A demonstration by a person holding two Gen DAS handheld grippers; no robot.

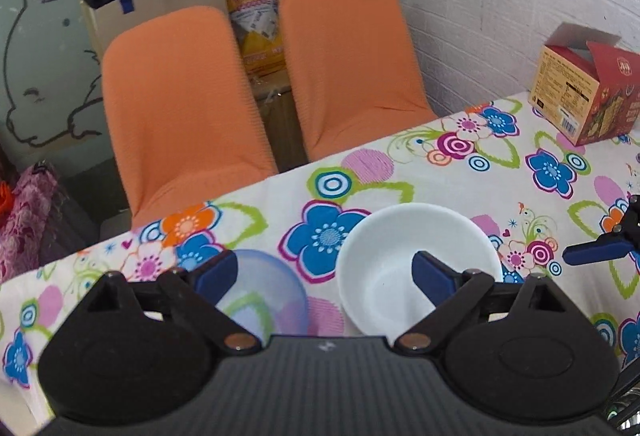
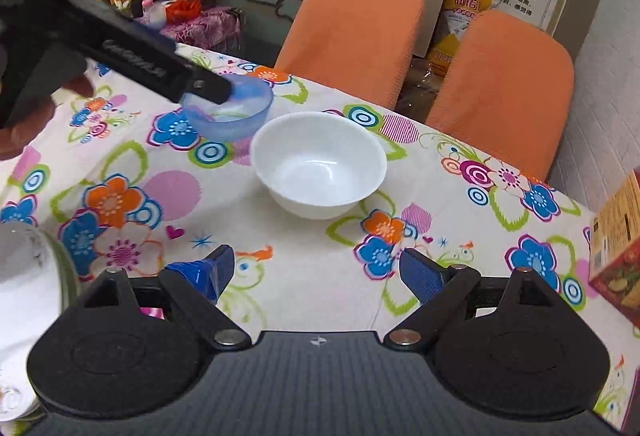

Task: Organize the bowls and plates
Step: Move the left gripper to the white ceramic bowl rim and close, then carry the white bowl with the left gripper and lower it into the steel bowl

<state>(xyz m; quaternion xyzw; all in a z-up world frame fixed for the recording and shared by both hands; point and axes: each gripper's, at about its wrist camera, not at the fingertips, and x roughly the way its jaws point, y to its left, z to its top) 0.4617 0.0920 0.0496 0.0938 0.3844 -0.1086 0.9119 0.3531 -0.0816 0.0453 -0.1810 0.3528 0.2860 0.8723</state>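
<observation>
A white bowl (image 1: 416,268) (image 2: 320,163) stands upright on the flowered tablecloth. A translucent blue bowl (image 1: 268,292) (image 2: 236,111) stands just to its left. My left gripper (image 1: 324,272) is open and hovers over both bowls, one finger over each. In the right wrist view the left gripper (image 2: 208,87) reaches in from the left over the blue bowl's rim. My right gripper (image 2: 316,272) is open and empty, above the cloth in front of the white bowl. A white dish (image 2: 28,268) with a faint pattern shows at the left edge.
Two orange chairs (image 1: 188,107) (image 1: 352,63) stand at the table's far edge. A red and tan carton (image 1: 580,83) (image 2: 616,248) stands at the right by the white wall. Boxes and bags are behind the chairs.
</observation>
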